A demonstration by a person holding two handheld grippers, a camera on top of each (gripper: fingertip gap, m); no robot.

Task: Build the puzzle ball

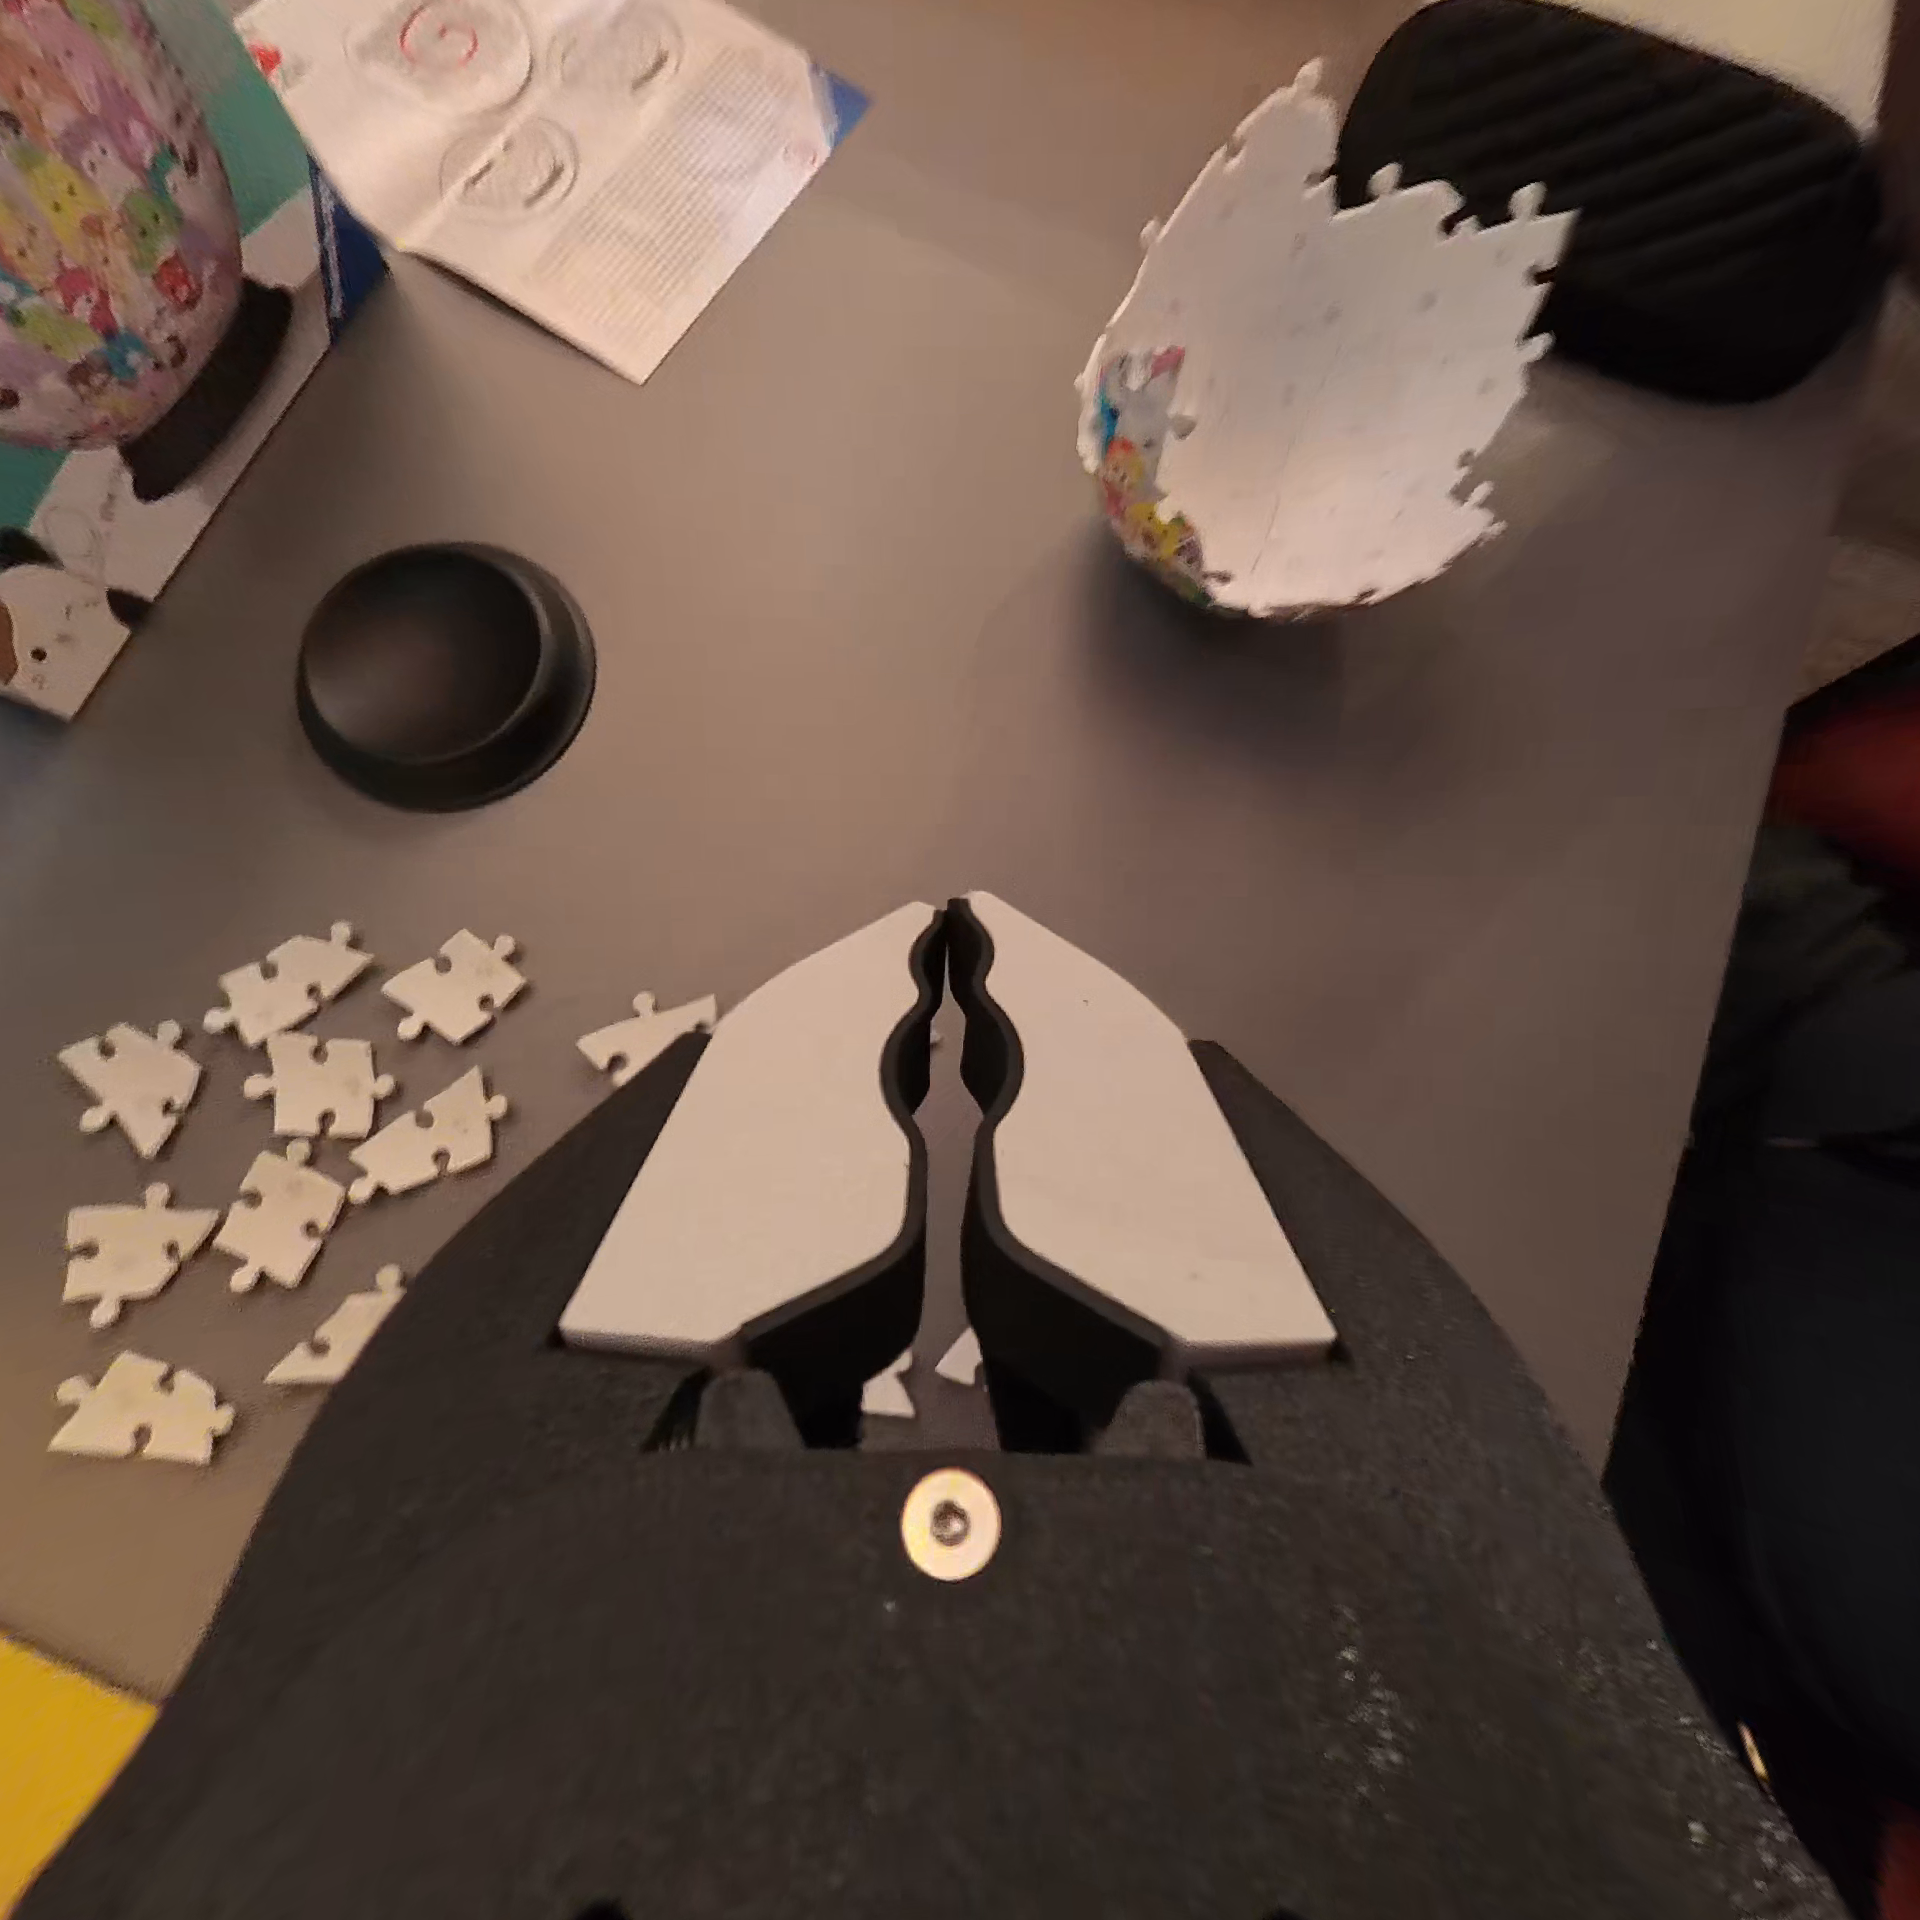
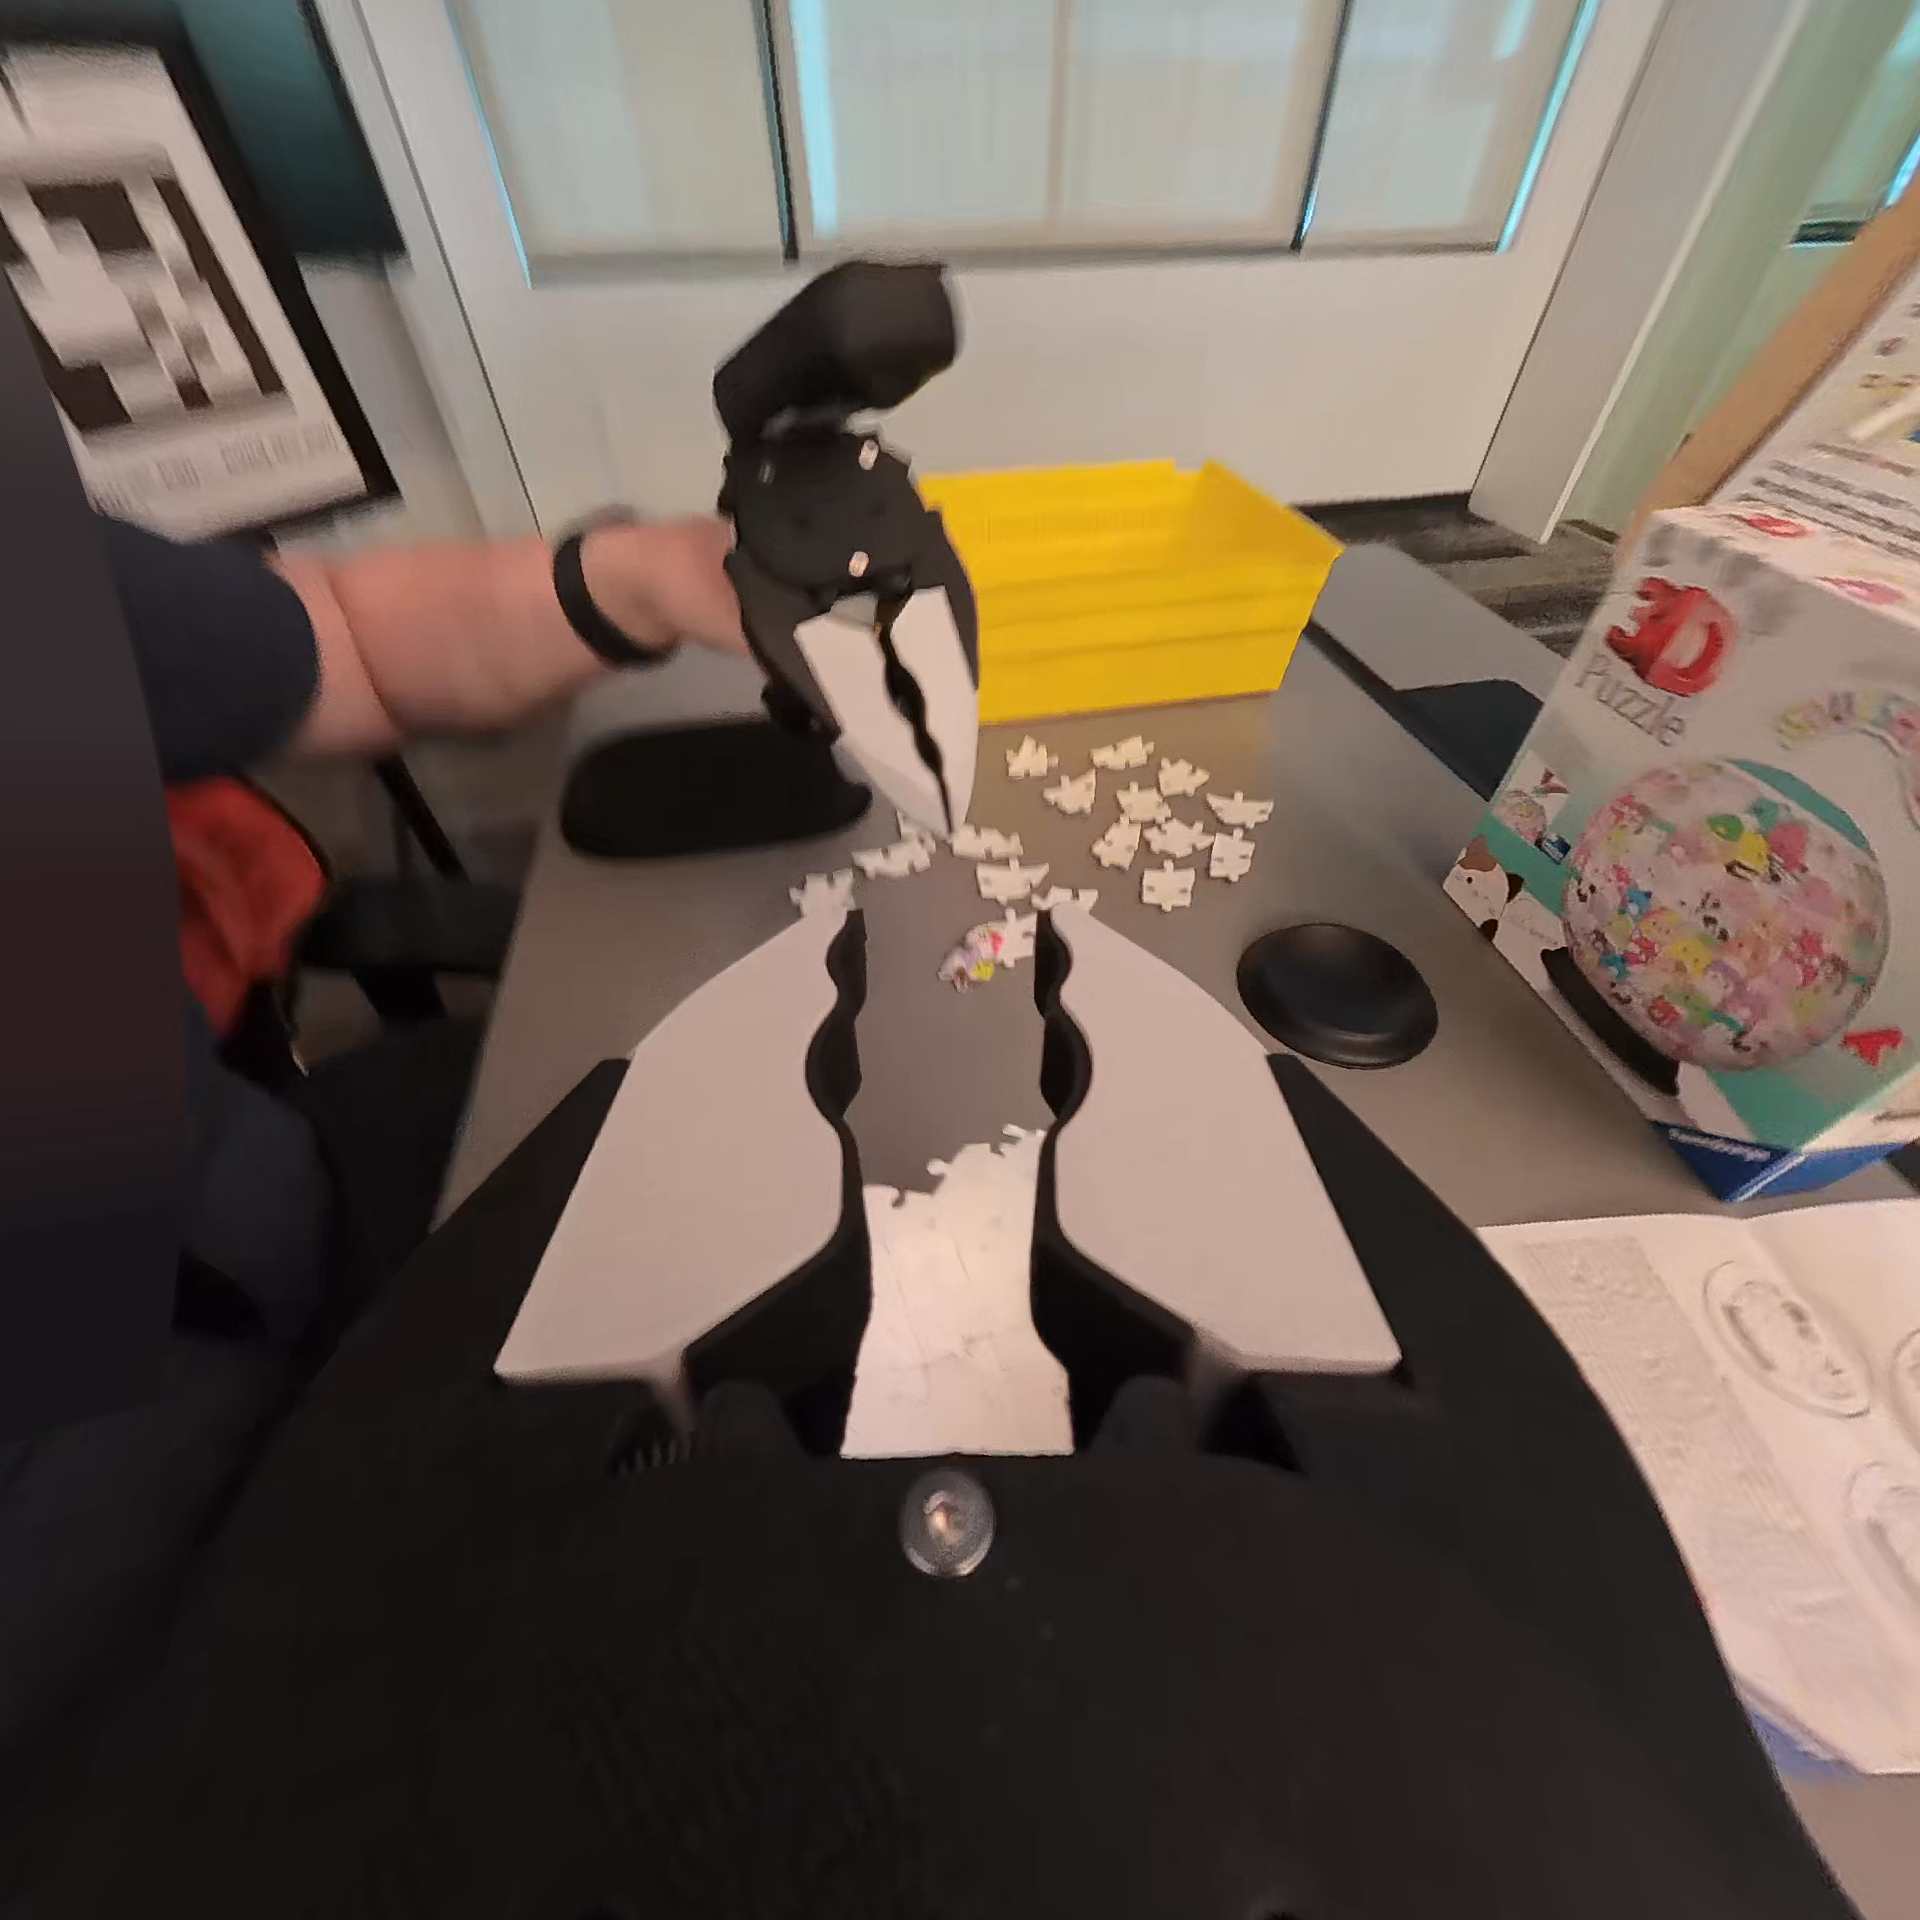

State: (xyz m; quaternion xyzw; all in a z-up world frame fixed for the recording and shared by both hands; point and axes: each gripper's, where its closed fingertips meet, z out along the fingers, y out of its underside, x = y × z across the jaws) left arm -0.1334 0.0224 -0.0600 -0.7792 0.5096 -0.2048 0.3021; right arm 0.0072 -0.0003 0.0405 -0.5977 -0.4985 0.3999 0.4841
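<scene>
The half-built puzzle ball [image 1: 1309, 395] is a white shell with a colourful outside, tilted on the grey table [image 1: 883, 623]. In the right wrist view its white inside [image 2: 966, 1299] shows between and under the fingers of my right gripper [image 2: 948, 925], whose jaws stand apart. I cannot tell if they touch it. My left gripper [image 1: 948, 914] is shut with nothing visible in it, just above several loose white pieces [image 1: 301, 1122]. It also shows in the right wrist view [image 2: 940, 810], over the pieces [image 2: 1143, 821]. One piece lies colour side up [image 2: 977, 951].
A black round stand [image 1: 447, 675] [image 2: 1340, 997] sits beside the puzzle box [image 1: 125, 312] [image 2: 1714, 883] and an instruction sheet [image 1: 582, 156] [image 2: 1745, 1455]. A yellow bin [image 2: 1132, 592] stands beyond the pieces. A black ribbed object [image 1: 1621, 197] lies behind the ball. A person's arm [image 2: 468, 634] holds the left gripper. The left gripper's tips are roughly 20 centimeters from the right gripper's.
</scene>
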